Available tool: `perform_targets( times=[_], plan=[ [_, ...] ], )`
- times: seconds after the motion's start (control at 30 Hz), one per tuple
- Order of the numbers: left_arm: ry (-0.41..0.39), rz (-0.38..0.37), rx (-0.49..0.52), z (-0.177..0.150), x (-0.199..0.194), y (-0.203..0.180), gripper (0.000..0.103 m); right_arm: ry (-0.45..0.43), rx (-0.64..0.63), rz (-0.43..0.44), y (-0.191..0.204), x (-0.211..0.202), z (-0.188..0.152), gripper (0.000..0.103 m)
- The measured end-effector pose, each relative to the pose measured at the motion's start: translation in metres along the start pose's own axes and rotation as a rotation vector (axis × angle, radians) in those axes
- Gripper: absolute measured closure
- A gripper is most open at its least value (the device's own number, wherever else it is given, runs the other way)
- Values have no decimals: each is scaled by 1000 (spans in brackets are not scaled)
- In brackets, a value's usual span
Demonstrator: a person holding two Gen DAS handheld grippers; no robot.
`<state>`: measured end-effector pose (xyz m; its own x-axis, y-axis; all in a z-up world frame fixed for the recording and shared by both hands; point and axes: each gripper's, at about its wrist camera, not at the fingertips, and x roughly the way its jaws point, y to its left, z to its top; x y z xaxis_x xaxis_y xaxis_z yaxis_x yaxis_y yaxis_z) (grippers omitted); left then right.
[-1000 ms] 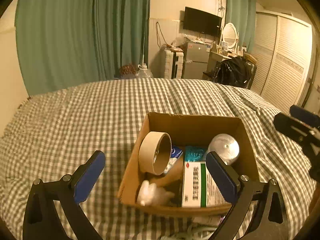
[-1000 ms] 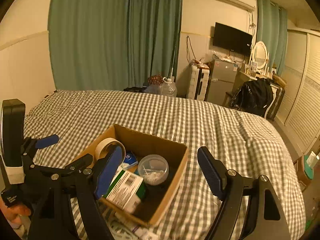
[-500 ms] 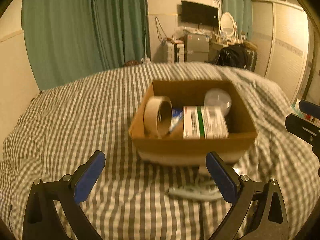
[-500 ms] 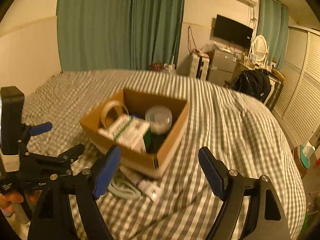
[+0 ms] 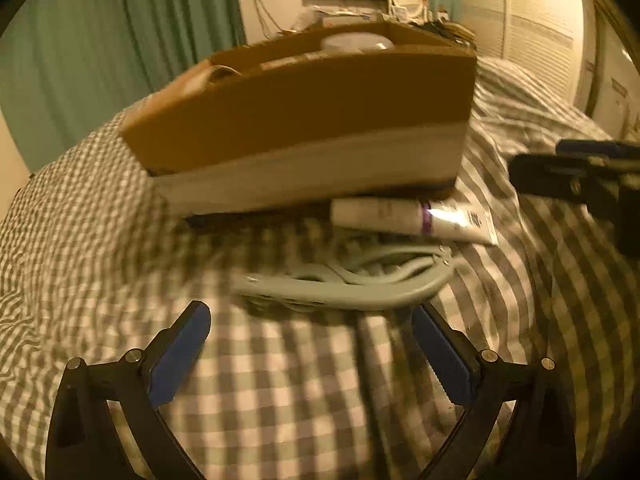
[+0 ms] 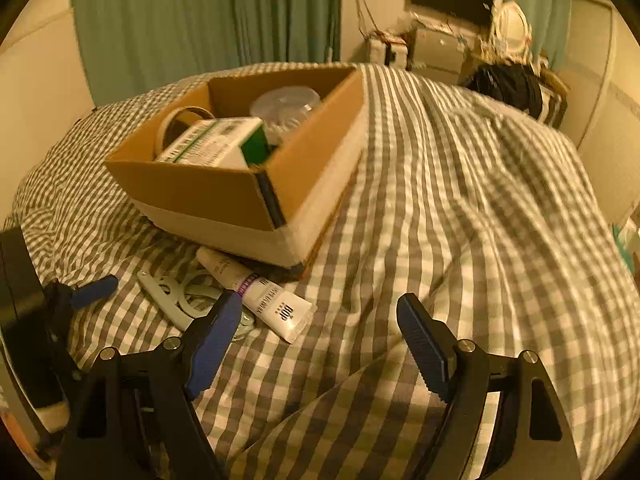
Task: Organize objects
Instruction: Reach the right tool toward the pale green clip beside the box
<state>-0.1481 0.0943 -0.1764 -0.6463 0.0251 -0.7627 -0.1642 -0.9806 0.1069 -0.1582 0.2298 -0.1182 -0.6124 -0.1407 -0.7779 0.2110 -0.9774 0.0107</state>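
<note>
Two things lay outside the cardboard box [image 6: 224, 196] on the checked bed [image 6: 460, 208]: a white tube [image 6: 256, 296] partly tucked under the box's near bottom edge, and a pale grey plastic tool with looped handles [image 5: 344, 284] just in front of it, touching the tube. Inside the box we could see a roll of tape [image 6: 180, 120], a green-and-white carton [image 6: 212, 144] and a clear round tub [image 6: 286, 106]. Our left gripper [image 5: 316, 344] hung low over the bed with its jaws wide apart and nothing between them, the grey tool lying just beyond its fingertips. Our right gripper [image 6: 320, 328] was likewise spread and empty, its left finger [image 6: 212, 340] near the tube's crimped end. We judged the step in hand to be the approach to the loose items — the box filled, these two left to gather. The next move, as we read it, called for bringing the left jaws around the tool's handle and closing, then lifting it clear of the tube — which is pinned under the box and might drag.
</note>
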Motion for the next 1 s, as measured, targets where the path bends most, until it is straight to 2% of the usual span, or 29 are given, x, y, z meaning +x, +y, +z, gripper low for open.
perform_targets(
  times=[0.2,0.33,0.4,0.47,0.53,0.6,0.67,0.7,0.87,1.0],
  plan=[
    [-23,64,46,9,19,-15,0,46,82,11,-14,12,-4,23],
    [-43,71,69,17,29,-19,1,49,90,13,-15,13,-5,23],
    [-49,63,78,20,30,-18,10,49,86,10,-14,13,-6,23],
    [-40,26,74,21,28,-14,34,49,86,8,-13,12,-6,23],
    [-29,-11,81,21,24,-10,41,55,88,1,-13,12,-6,23],
    [-18,-61,101,20,18,-8,70,70,91,-9,-14,15,-7,23],
    [-3,-95,111,19,11,-6,93,74,95,-15,-14,15,-8,23],
    [3,-102,127,18,7,-5,98,73,94,-16,-13,15,-8,23],
    [2,-101,130,8,-12,4,100,64,68,-28,-6,11,-10,23],
    [22,-68,91,6,-21,14,100,31,-28,-3,17,6,-12,23]
  ],
)
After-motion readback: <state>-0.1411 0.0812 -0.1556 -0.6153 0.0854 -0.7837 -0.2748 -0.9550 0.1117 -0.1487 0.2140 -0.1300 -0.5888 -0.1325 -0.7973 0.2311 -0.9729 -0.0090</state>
